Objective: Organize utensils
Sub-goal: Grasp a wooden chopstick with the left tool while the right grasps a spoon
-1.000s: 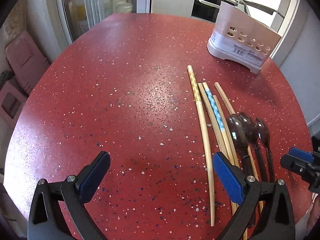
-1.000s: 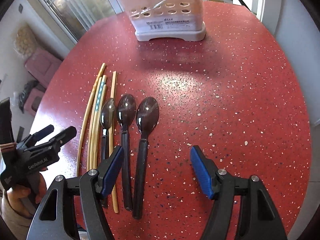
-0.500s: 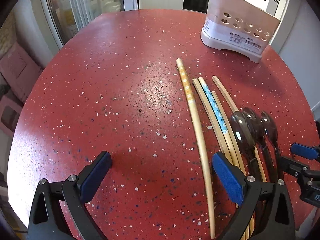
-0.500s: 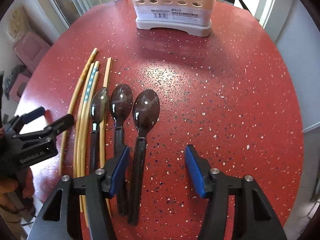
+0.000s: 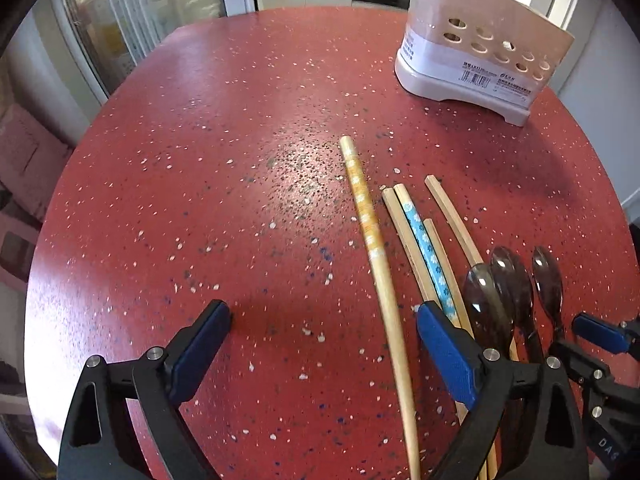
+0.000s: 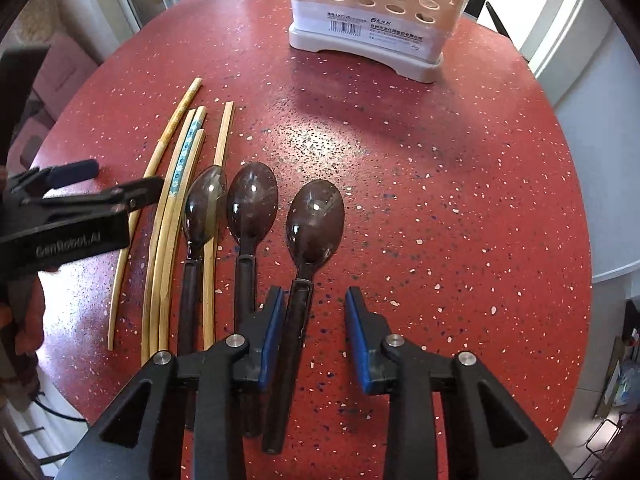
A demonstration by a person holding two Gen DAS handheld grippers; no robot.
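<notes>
Near the table's front edge, my right gripper points steeply down over the handle of the rightmost dark spoon. Its jaws are closing with that handle between them; the left pad lies against the handle, while the right pad is apart from it, so nothing is pinched yet. I straddle the handle, not the bowl, because I judge the narrow stem gives the pads flat sides to clamp.

Two more dark spoons lie parallel just to the left, bowls toward the far edge. Beside them lie five chopsticks; one runs under the leftmost spoon.

My left gripper hangs over the table with its jaws spread wide and empty. The orange-patterned chopstick runs between them, untouched; I judge this to be the left hand's target.

At the far right edge stands the perforated utensil holder, well apart from everything, the likely destination for spoons and chopsticks.
</notes>
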